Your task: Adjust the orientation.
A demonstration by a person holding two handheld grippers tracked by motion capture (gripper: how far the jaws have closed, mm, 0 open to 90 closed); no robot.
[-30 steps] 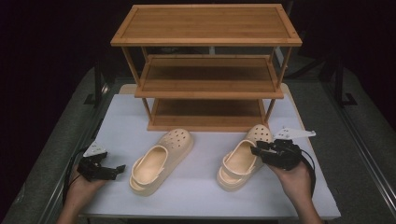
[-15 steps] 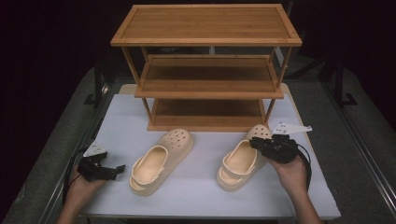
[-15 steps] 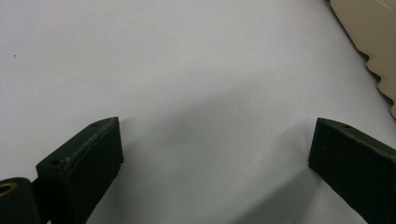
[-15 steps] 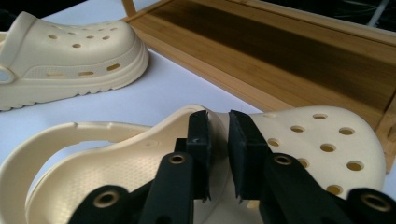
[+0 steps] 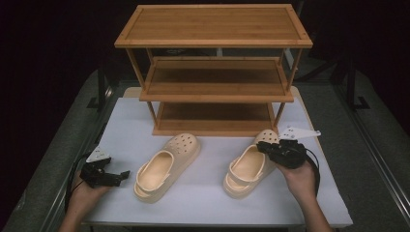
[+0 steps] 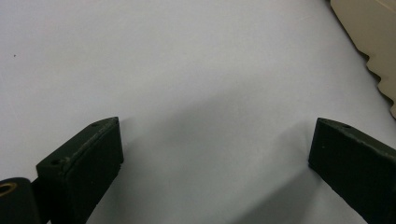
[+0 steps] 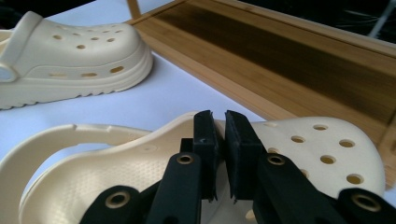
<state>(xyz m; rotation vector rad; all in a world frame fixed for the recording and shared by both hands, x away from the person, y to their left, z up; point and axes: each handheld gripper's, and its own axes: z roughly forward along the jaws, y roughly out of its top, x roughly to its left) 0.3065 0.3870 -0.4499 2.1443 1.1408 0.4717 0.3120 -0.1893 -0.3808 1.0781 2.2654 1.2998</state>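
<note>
Two cream clogs lie on the white table (image 5: 208,205) in front of a wooden rack. The left clog (image 5: 167,164) lies free, toe toward the rack. My right gripper (image 5: 261,146) sits at the right clog (image 5: 244,170). In the right gripper view its jaws (image 7: 222,116) have just been closing and now pinch the rim of that clog (image 7: 322,149) at its opening. My left gripper (image 5: 123,175) rests open near the table's left front, left of the free clog. Bare table lies between its fingers (image 6: 215,130), with the clog's sole edge (image 6: 369,37) off to the side.
A three-tier wooden shoe rack (image 5: 212,92) stands at the back of the table, its bottom shelf (image 7: 280,60) just beyond the right clog. The other clog (image 7: 70,51) lies to the left of it. Dark floor surrounds the table.
My right gripper has drawn its jaws together on the right clog's rim and shifted slightly. The left hand and both clogs have stayed where they were.
</note>
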